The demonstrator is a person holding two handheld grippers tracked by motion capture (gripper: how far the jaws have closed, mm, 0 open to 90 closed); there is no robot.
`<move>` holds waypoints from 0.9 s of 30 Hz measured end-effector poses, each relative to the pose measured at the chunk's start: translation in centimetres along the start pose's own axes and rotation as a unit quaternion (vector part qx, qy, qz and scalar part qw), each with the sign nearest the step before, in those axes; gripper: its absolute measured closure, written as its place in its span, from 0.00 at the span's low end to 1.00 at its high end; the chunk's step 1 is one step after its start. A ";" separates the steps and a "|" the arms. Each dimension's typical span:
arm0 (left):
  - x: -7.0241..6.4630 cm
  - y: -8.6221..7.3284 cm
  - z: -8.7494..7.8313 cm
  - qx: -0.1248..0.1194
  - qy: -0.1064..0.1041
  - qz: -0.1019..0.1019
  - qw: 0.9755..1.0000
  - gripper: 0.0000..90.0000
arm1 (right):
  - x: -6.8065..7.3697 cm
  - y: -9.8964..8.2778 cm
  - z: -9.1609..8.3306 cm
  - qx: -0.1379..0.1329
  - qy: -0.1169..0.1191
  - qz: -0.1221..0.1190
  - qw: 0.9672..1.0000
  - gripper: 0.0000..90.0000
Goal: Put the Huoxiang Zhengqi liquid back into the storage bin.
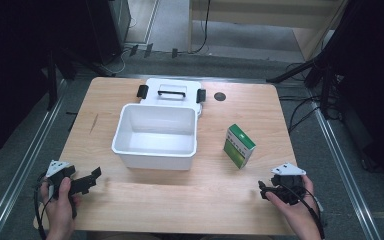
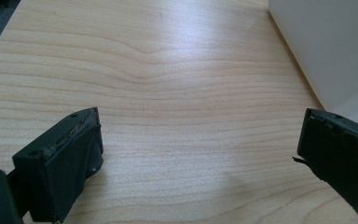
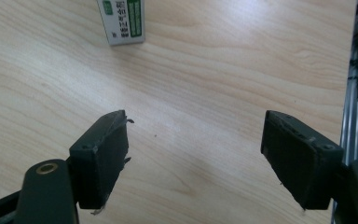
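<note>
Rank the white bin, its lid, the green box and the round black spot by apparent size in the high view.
1. white bin
2. lid, partly hidden behind the bin, so less sure
3. green box
4. round black spot

White bin (image 1: 155, 152), green-and-white box (image 1: 239, 145), black tools — pale wood-grain table (image 1: 240, 200).
</note>
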State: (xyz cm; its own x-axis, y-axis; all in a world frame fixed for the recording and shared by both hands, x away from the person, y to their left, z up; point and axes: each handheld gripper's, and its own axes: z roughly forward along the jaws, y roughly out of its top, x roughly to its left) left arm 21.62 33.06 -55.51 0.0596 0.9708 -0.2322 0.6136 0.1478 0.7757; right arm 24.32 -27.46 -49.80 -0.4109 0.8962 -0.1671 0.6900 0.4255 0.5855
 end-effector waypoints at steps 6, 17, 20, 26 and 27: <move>0.0 0.0 0.0 0.002 0.002 0.000 1.000 0.01 | -0.4 1.3 0.3 0.099 0.014 -0.046 0.994 0.25; 0.0 0.0 0.1 0.004 0.001 -0.003 1.000 0.01 | -1.5 4.5 0.9 0.219 0.069 -0.043 0.972 0.22; 0.0 0.0 0.1 0.004 -0.001 -0.003 1.000 0.01 | -1.5 6.1 1.1 0.232 0.070 -0.053 0.969 0.22; 0.0 0.0 0.2 0.007 -0.003 -0.003 1.000 0.01 | -1.0 8.3 0.9 0.236 0.070 -0.063 0.967 0.27; 0.0 0.0 0.2 0.007 -0.003 -0.004 1.000 0.01 | -0.9 8.7 0.9 0.237 0.069 -0.062 0.967 0.28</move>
State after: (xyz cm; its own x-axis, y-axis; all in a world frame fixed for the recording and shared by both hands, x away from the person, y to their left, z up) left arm 21.79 33.02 -55.58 0.0593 0.9685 -0.2417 0.6256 0.1526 0.7651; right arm 31.19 -24.47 -45.29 -0.5616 0.8229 -0.0864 0.8121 0.5682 0.1328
